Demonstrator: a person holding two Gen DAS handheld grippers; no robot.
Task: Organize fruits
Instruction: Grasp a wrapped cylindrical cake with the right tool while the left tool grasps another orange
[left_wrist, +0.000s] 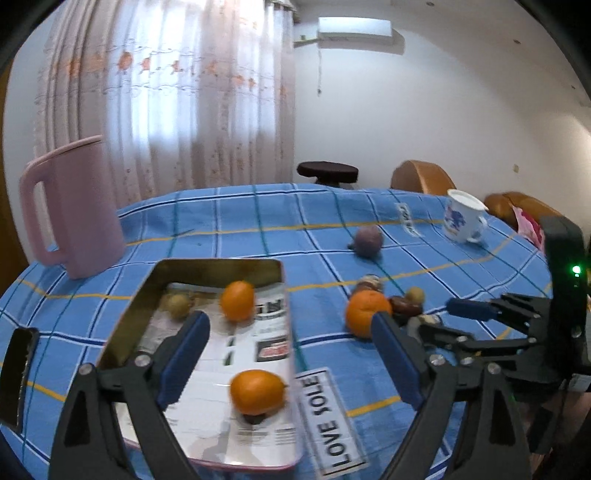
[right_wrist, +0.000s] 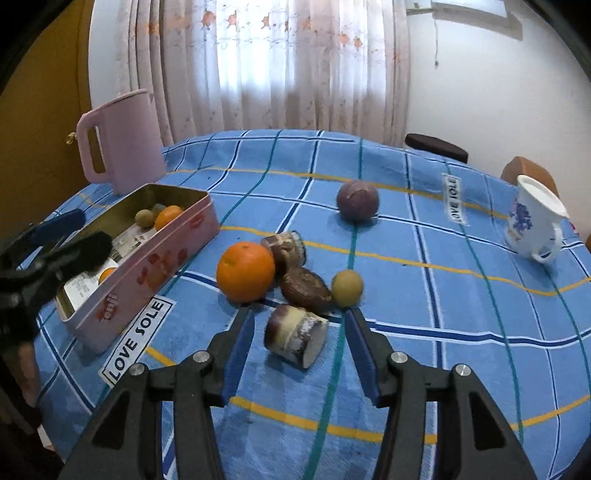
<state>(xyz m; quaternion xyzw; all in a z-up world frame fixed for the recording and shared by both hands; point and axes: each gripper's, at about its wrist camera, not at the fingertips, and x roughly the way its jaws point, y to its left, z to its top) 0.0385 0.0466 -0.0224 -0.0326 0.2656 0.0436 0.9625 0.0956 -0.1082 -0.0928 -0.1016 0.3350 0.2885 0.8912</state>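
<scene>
The pink tin (right_wrist: 147, 266) is the landmark: inside it lie two small oranges (left_wrist: 257, 392) and a greenish fruit (left_wrist: 178, 305) on printed paper. The left gripper (left_wrist: 288, 354) hangs over the tin, jaws spread wide and empty. Right of the tin, the large orange (right_wrist: 245, 271) sits on the blue checked cloth (right_wrist: 424, 332) (a purple fruit (right_wrist: 357, 200) lies farther back), and the right gripper (right_wrist: 299, 325), jaws apart, straddles a brown-and-cream jar (right_wrist: 295, 336) lying on its side.

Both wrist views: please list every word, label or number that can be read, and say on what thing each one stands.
"LOVE SOLE": white label on the tablecloth, beside the tin box.
"LOVE SOLE": second white label farther back on the cloth, near the mug.
Red lettering on the box's side: too blurred to read.
Printed paper lining the box: too blurred to read.
No numbers are readable.
</scene>
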